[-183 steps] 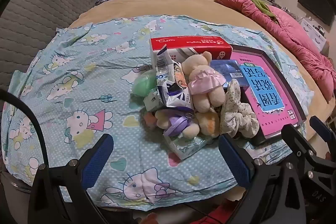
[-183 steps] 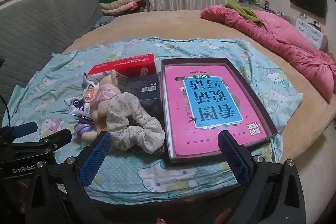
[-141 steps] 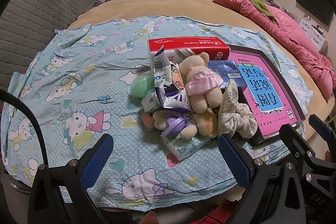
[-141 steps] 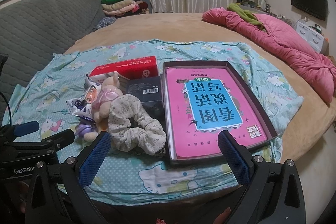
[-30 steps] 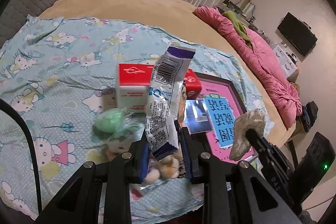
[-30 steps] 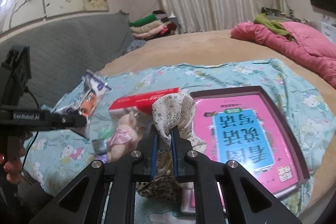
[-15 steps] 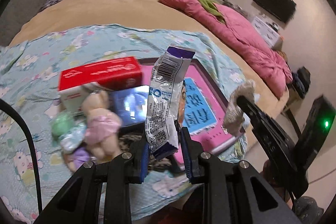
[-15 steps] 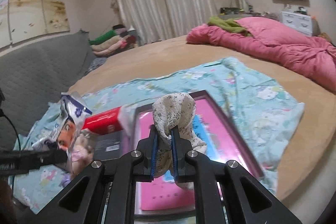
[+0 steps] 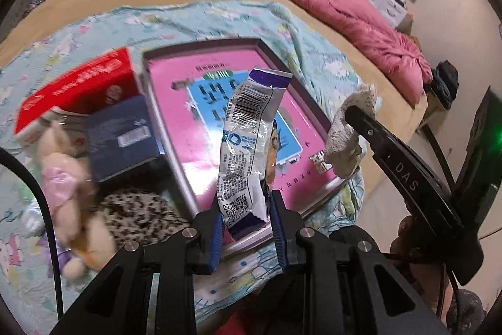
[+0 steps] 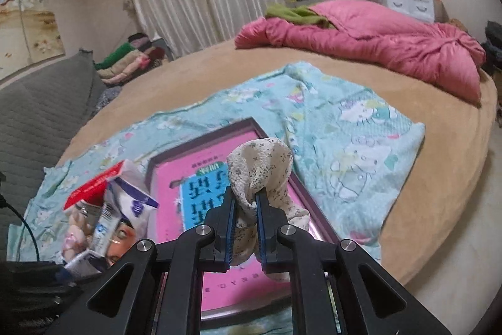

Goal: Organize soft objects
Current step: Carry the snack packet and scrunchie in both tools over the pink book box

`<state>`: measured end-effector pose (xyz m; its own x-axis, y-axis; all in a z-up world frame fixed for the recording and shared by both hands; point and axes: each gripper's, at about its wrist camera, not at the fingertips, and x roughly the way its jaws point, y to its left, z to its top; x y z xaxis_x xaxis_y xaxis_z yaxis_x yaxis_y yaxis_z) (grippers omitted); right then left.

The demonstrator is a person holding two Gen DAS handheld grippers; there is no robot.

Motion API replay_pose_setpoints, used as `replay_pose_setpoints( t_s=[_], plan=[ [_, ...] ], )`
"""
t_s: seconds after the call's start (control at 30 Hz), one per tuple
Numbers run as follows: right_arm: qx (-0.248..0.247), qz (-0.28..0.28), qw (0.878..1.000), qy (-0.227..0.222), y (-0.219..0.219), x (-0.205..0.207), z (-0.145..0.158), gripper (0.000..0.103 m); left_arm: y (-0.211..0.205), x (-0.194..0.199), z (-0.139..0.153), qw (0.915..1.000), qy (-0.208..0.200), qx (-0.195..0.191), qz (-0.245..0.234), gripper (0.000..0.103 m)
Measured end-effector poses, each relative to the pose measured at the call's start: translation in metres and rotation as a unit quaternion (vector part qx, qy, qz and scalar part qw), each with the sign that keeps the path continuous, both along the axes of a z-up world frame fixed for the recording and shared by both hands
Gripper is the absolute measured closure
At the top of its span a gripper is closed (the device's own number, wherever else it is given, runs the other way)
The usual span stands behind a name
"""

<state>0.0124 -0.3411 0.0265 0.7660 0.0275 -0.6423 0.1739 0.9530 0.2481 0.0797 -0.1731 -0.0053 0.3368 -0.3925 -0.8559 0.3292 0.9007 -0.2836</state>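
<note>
The plush bear (image 9: 67, 178) near the bed's left edge is motion-blurred; snack packet (image 9: 248, 146) hides part of the pink box (image 9: 200, 102) print.

Silver-purple snack packet (image 9: 251, 146), cream floral scrunchie (image 10: 260, 175), pink tray (image 9: 175, 127) with blue label, red box (image 9: 78, 83), teal cartoon sheet (image 10: 345, 131), pink duvet (image 10: 376, 43).

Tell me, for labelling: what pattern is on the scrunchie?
Cream scrunchie with small grey flower sprigs, clearest in the right wrist view.
</note>
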Motion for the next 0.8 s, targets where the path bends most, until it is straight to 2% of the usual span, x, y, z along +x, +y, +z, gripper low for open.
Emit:
replay_pose_setpoints(
  t_s=[0.33,0.67,0.77,0.8],
  plan=[
    [-0.017,0.003,0.997,0.077,-0.002,0.02,-0.037,0.089,-0.025,0.008,-0.035,0.9987,0.037,0.032,-0.012,0.075],
    [0.003,0.011,0.994,0.107,-0.006,0.027,-0.056,0.087,-0.032,0.015,-0.054,0.9977,0.054,0.039,-0.015,0.075],
    [0.0,0.01,0.993,0.118,-0.004,0.028,-0.061,0.084,-0.034,0.015,-0.056,0.9975,0.056,0.039,-0.015,0.075],
    [0.0,0.009,0.993,0.118,-0.005,0.029,-0.061,0.08,-0.035,0.015,-0.056,0.9975,0.057,0.039,-0.015,0.075]
  ],
)
